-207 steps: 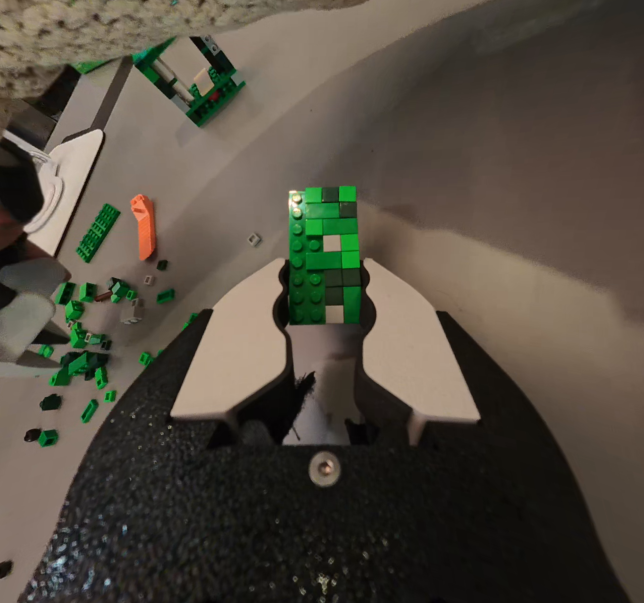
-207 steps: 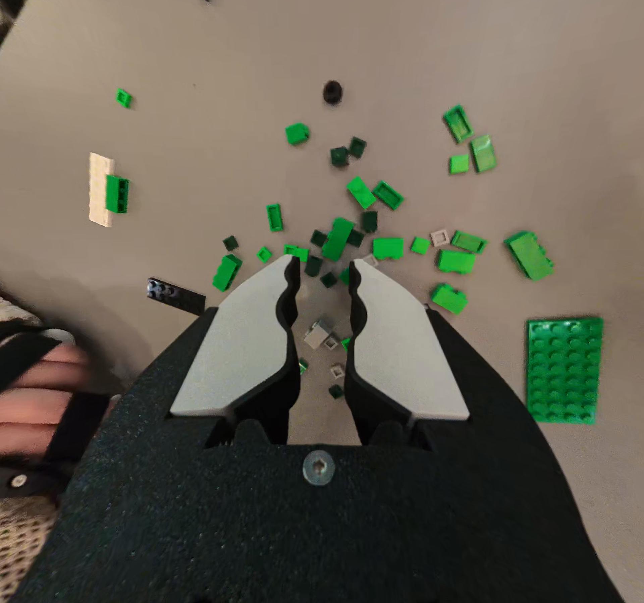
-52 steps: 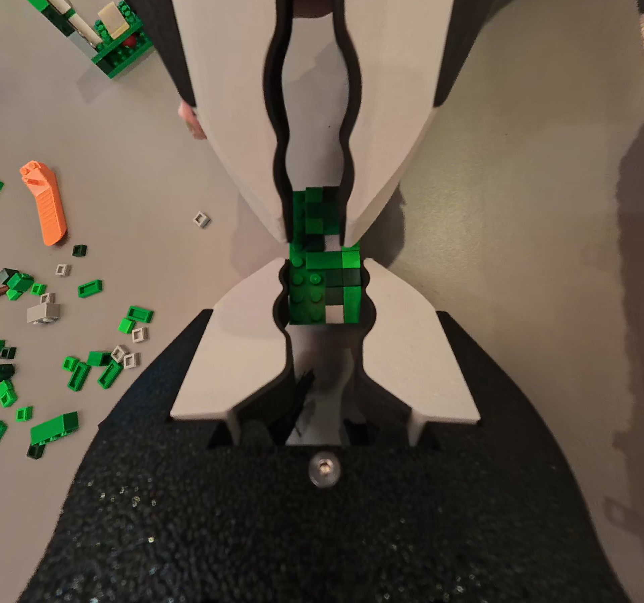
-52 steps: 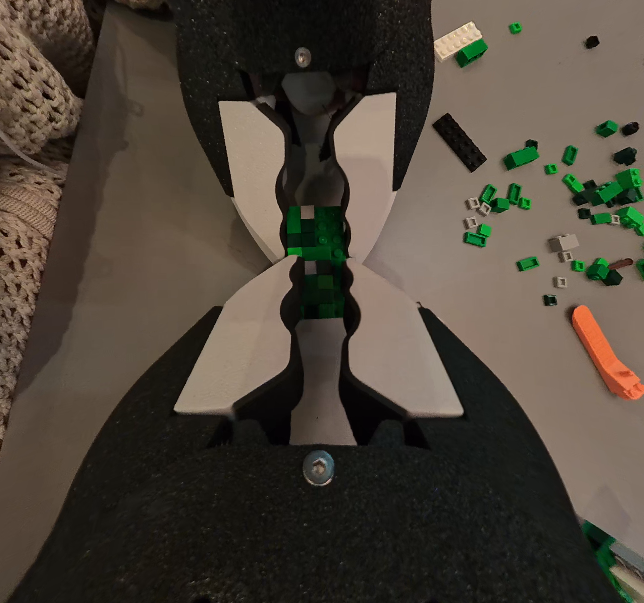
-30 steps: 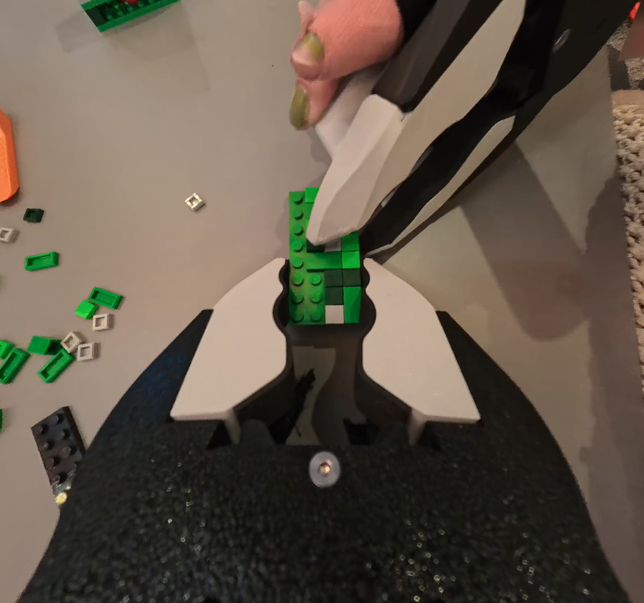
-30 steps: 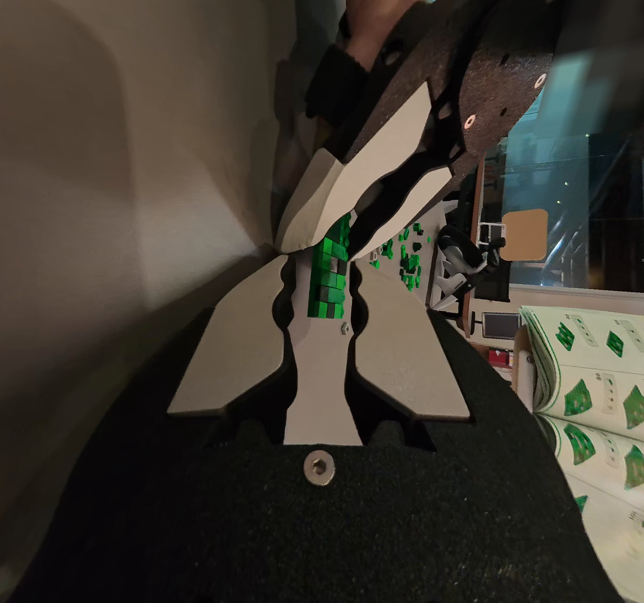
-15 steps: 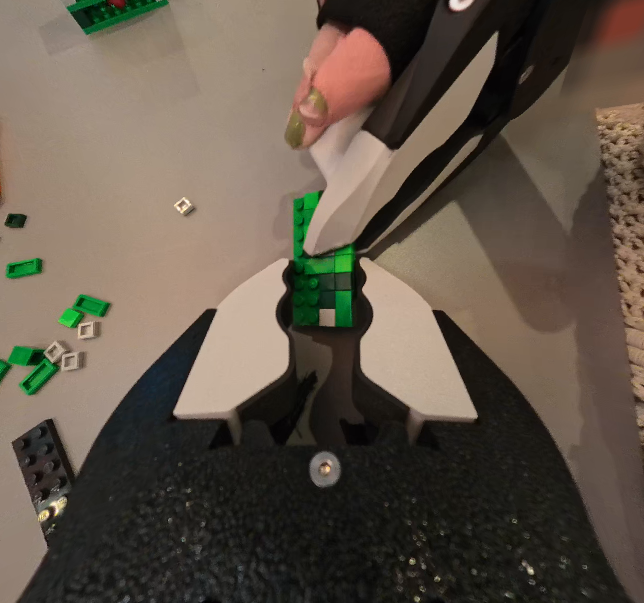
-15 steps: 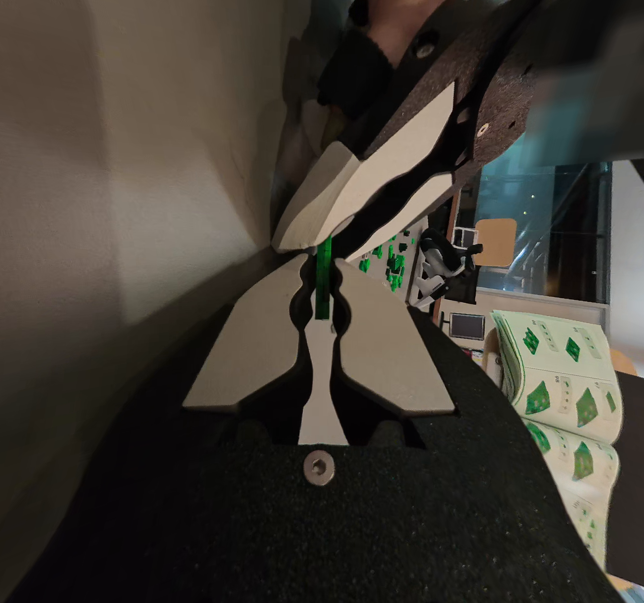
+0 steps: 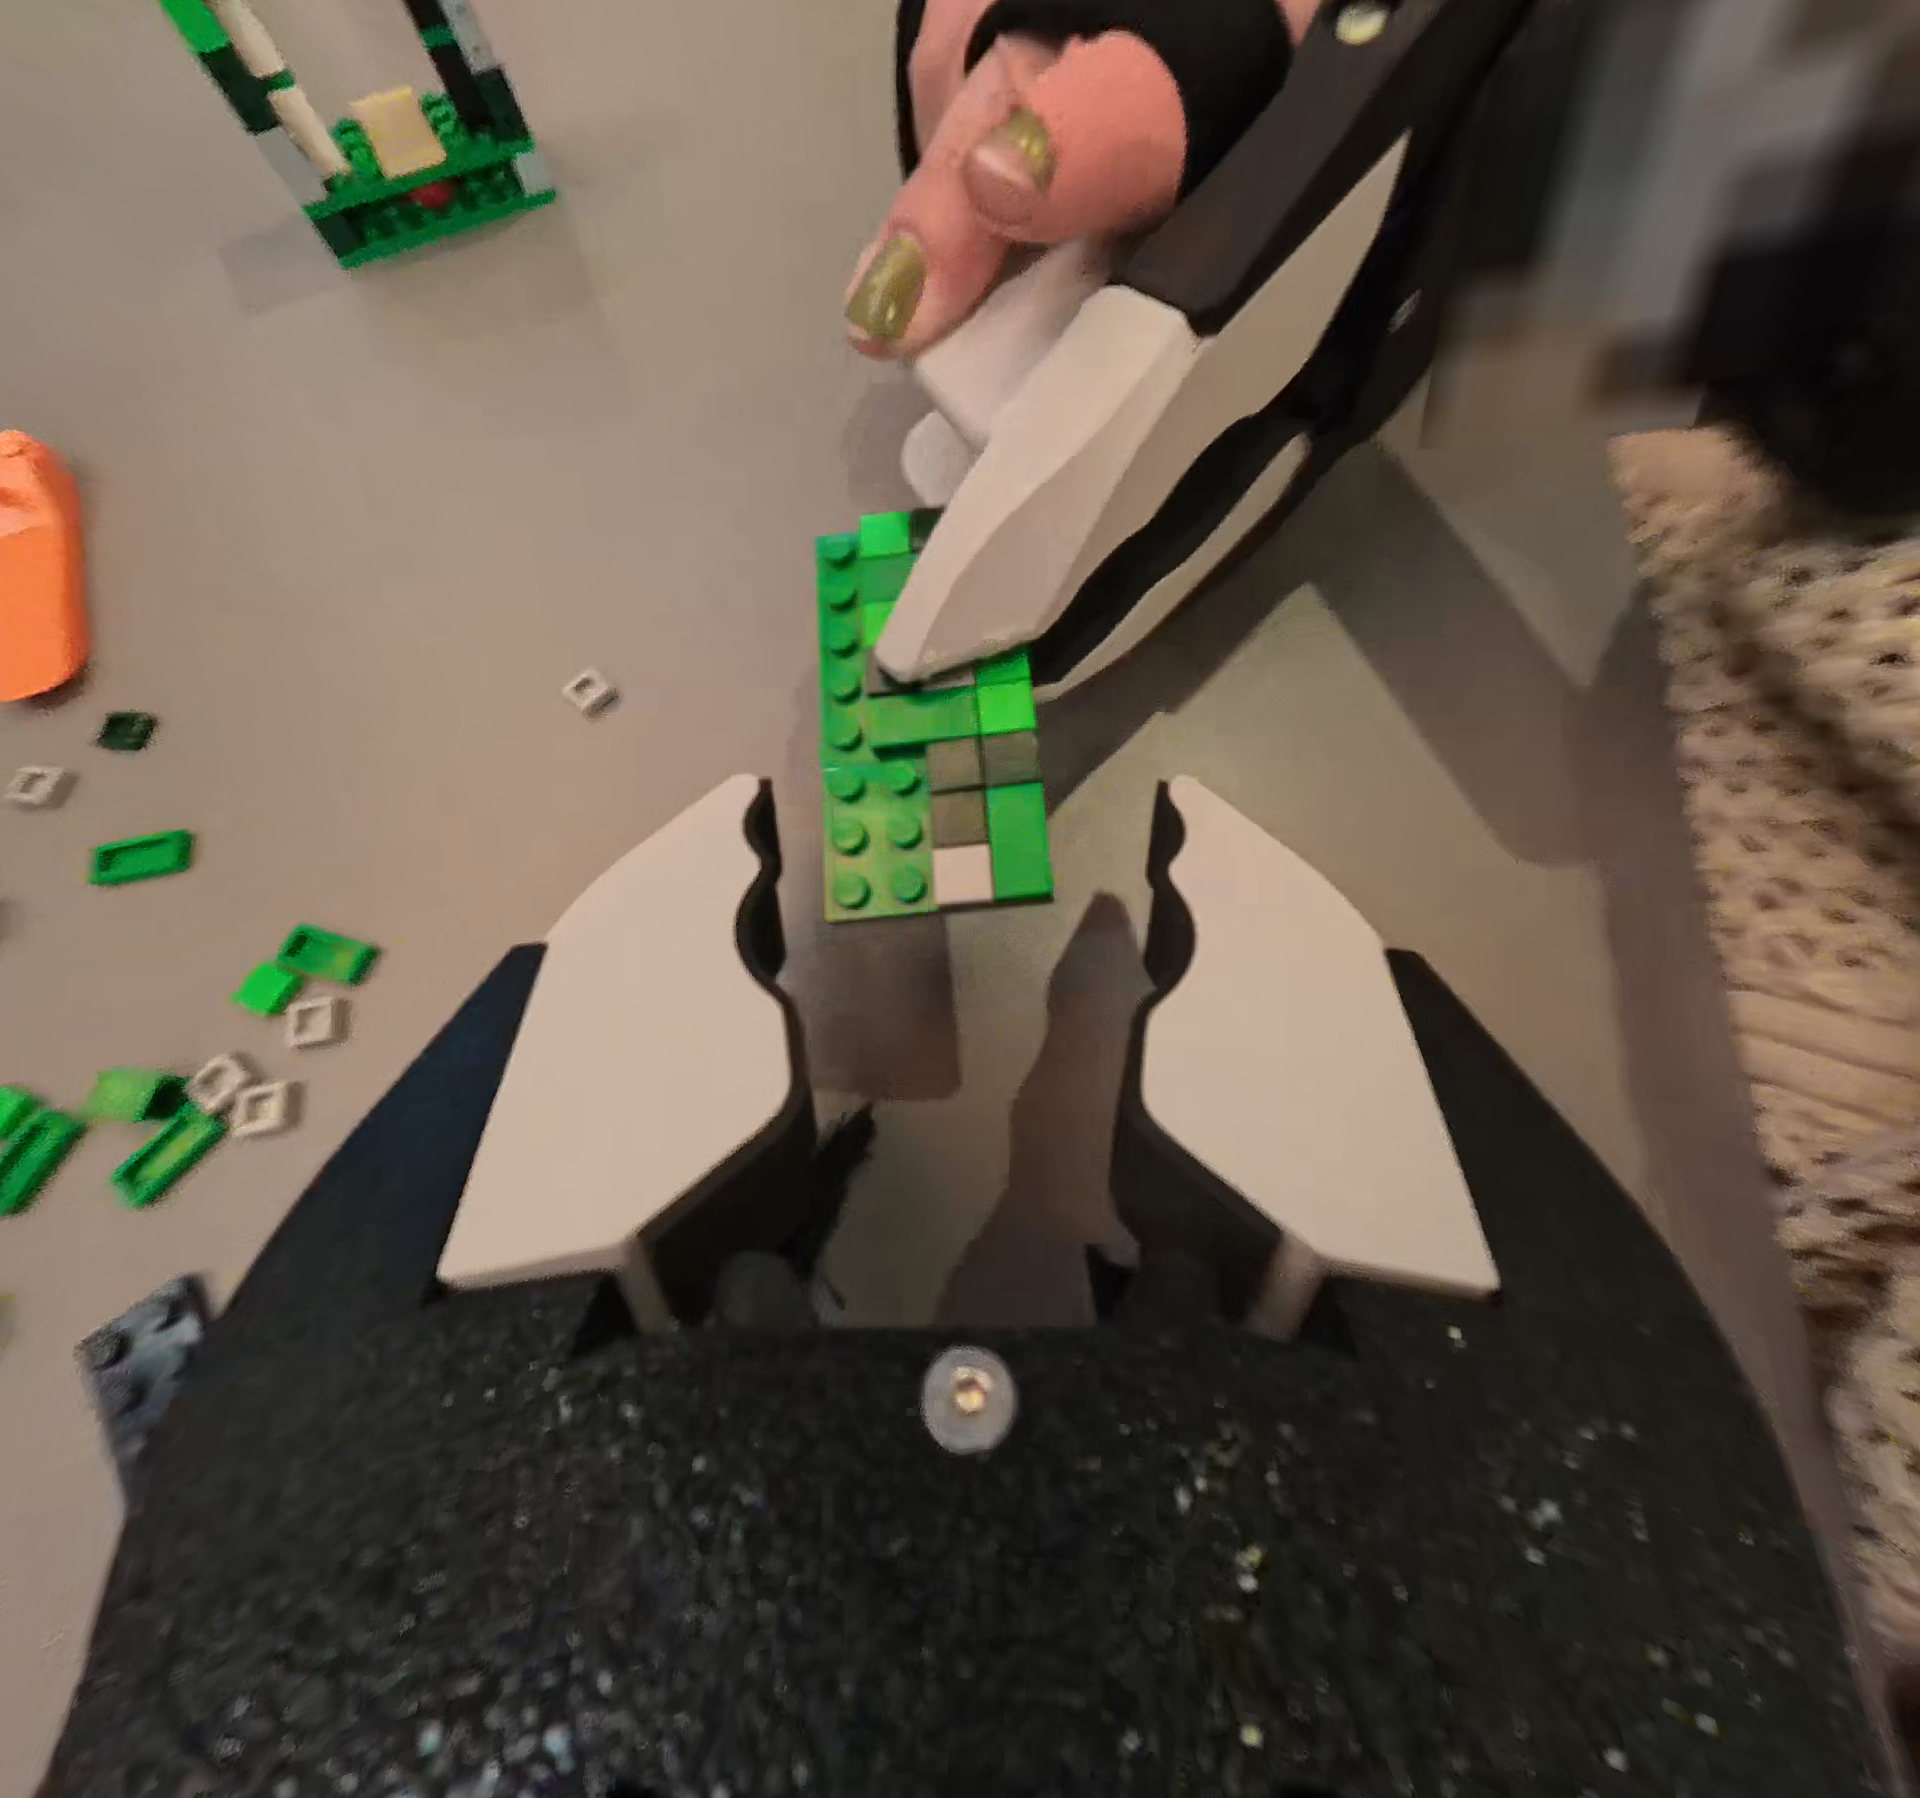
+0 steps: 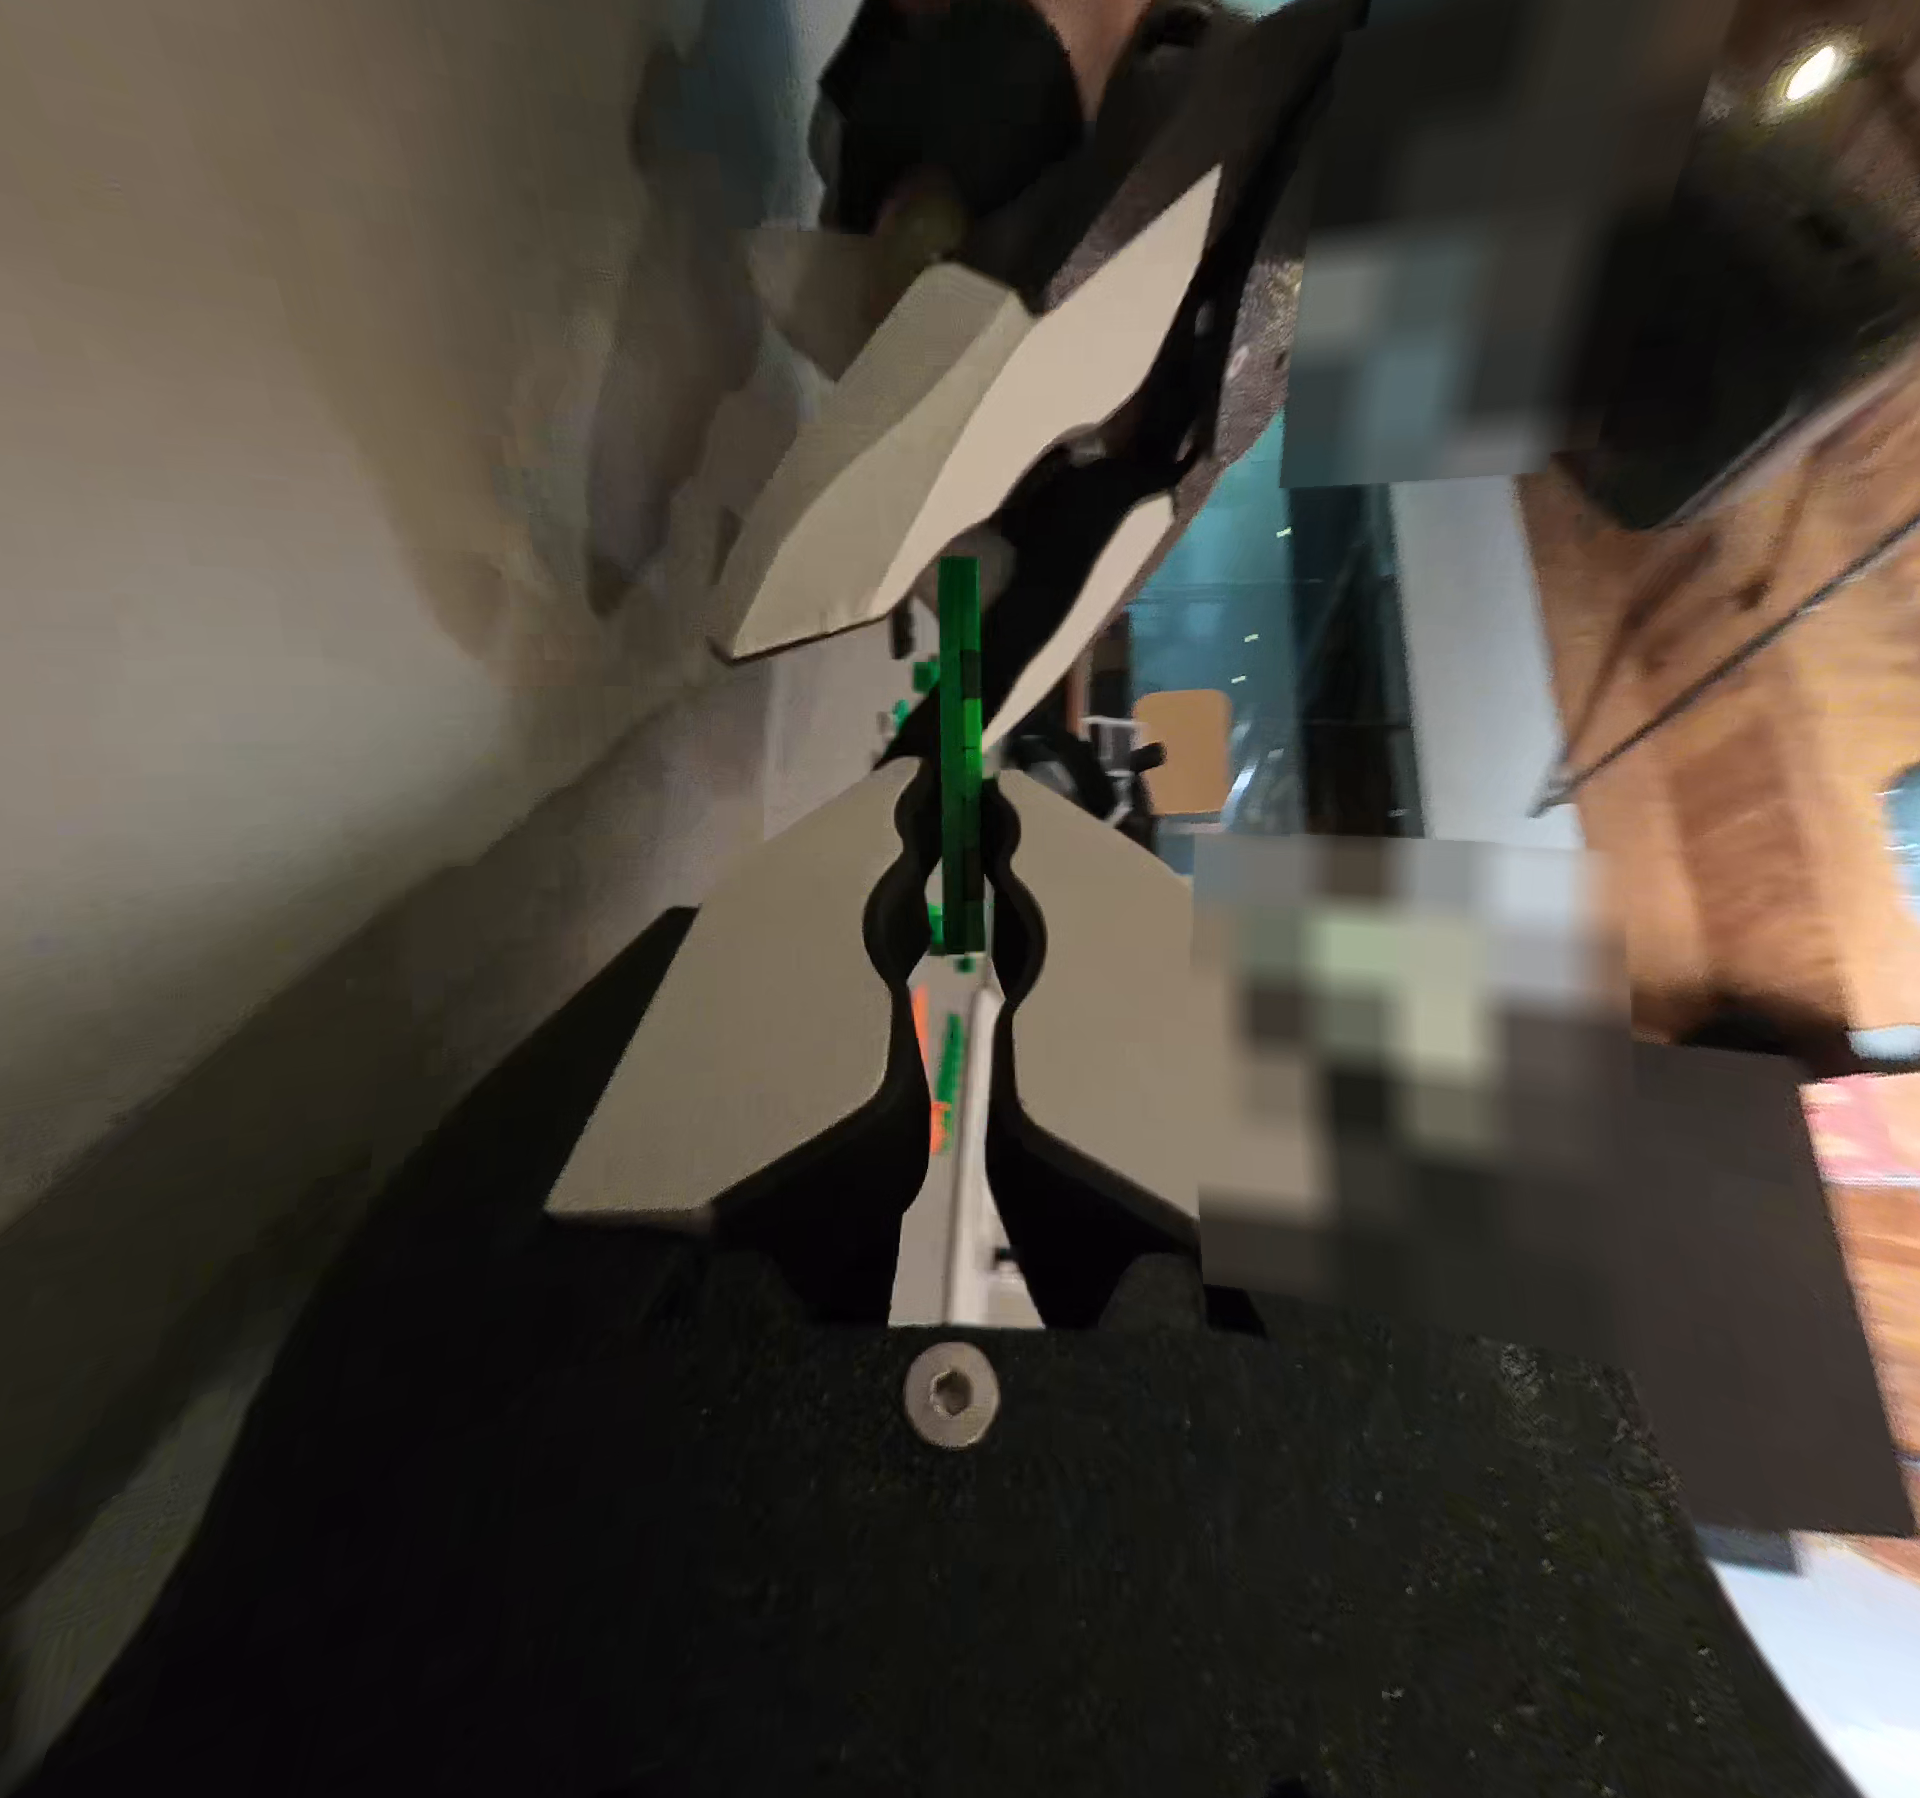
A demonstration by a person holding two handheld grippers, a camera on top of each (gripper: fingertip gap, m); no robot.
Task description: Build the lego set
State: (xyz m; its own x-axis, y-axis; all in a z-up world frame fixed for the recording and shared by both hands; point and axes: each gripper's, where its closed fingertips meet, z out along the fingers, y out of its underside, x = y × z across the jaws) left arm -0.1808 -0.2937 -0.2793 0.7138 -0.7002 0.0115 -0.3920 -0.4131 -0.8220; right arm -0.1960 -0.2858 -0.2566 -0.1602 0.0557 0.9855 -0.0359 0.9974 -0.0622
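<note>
I judge the build partly done: the green tiled plate [image 9: 930, 761] is pinched edge-on in my right claw [image 10: 951, 782], held above the worktop [image 9: 520, 522], studs uncovered along one side. My left claw [image 9: 961, 803] gapes empty. Loose tiles [image 9: 249, 1052] wait near the left edge, a green tower [image 9: 353, 86] toward the far-left corner.

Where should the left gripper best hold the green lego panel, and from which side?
Its free near end, across the long edges, from the near side: the green panel is flat and narrow, the right gripper clamps its far end, the open left gripper faces it.
</note>
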